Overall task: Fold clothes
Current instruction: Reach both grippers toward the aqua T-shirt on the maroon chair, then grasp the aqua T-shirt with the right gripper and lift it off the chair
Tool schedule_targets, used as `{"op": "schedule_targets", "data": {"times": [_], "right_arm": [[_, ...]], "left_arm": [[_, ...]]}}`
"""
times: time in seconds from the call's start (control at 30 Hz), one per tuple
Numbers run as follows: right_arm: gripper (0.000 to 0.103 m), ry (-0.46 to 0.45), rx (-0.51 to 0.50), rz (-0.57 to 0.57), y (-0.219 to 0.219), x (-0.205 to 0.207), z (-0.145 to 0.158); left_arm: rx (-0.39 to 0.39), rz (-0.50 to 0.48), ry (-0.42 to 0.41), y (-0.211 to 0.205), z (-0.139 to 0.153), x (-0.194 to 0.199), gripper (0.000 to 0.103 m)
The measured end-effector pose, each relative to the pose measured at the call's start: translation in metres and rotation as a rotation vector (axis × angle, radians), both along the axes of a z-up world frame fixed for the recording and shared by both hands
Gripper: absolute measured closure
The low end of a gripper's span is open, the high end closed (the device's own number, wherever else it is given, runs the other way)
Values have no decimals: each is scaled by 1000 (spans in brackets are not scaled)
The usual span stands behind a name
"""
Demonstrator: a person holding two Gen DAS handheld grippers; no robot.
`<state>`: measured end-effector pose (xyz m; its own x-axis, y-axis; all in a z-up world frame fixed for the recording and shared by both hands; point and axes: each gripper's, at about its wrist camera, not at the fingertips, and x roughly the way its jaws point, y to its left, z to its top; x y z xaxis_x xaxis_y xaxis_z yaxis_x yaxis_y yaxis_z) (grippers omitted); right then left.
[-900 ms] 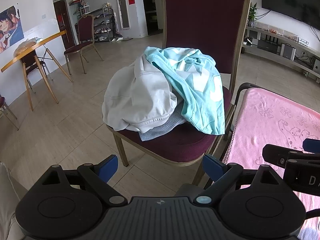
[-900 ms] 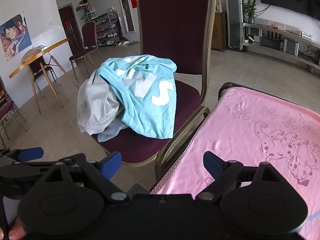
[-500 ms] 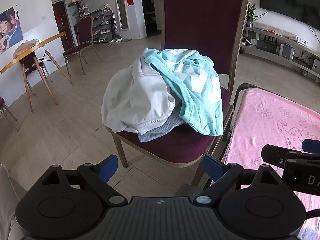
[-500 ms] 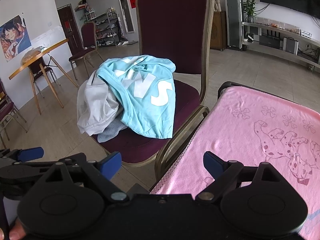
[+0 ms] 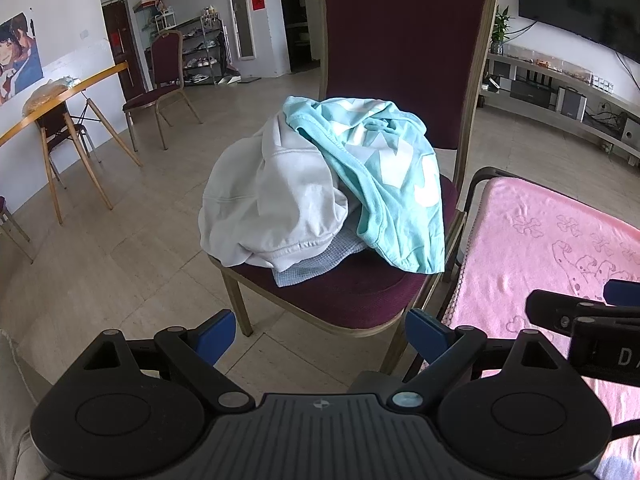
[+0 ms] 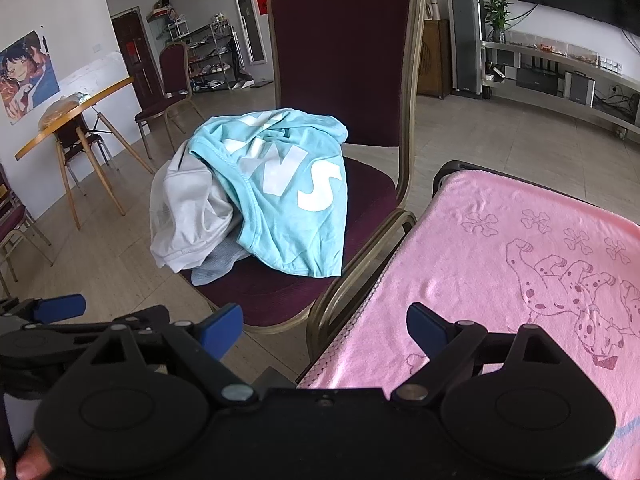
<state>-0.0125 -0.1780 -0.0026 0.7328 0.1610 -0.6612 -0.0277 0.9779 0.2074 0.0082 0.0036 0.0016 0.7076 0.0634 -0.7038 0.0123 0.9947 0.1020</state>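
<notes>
A pile of clothes lies on the seat of a dark red chair (image 5: 404, 40) with a golden frame. On top is a turquoise shirt (image 5: 384, 184) with white letters; it hangs down toward the near right part of the seat, and its hem stops just before the front edge. Left of it is a white garment (image 5: 272, 204) that bulges over the left edge of the seat. Under both, a small grey-blue cloth (image 5: 312, 264) shows at the near side. A strip of bare seat stays open along the front edge.

The left gripper (image 5: 316, 330) is held low and near, in front of the chair, with its blue fingertips (image 5: 214, 334) spread wide and nothing between them. It is well apart from the clothes. The right gripper (image 6: 324, 326) is also spread wide and empty. It hovers over the near left corner of a table covered with a pink towel (image 6: 500, 256), which has a spotted animal and bone prints. The left edge of this table stands just beside the right side of the chair, so there is almost no gap there.

To the left of the chair the tiled floor (image 5: 120, 240) is open. Far left stand a wooden table (image 5: 60, 96) and a second chair (image 5: 160, 76), well apart from the pile.
</notes>
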Motion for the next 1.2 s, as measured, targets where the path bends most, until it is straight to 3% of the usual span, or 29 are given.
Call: {"op": "schedule_targets", "data": {"times": [0.17,0.33,0.47,0.53,0.63,0.83,0.87,0.9,0.97,1.07,1.2], "right_arm": [[7,-15,57,-6,-11,18,-4],[8,-24,158,15,-19,59,-12],[28,-16,203,88,-6,103,-20],[33,-8,213,138,9,125,-24],[35,-13,184,213,38,155,-30],[41,-35,29,270,93,195,-40],[48,-45,-31,255,100,199,-43],[70,-50,-68,230,103,202,-44],[95,-46,-84,173,100,206,-47],[98,-87,31,66,72,196,-31],[98,-227,111,-125,10,167,16]], "left_arm": [[-17,61,-3,25,-4,15,11],[-51,67,-44,46,-10,47,13],[-34,73,-66,58,-15,76,13],[-19,77,-63,62,-20,93,13],[-16,91,-29,70,-29,117,16],[-36,106,-10,82,-49,146,16],[-36,109,-4,83,-52,150,16],[-35,106,-6,82,-52,150,16],[-34,96,-12,79,-51,151,16],[-33,82,-22,75,-48,151,16],[-44,64,-34,68,-42,149,16]]}}
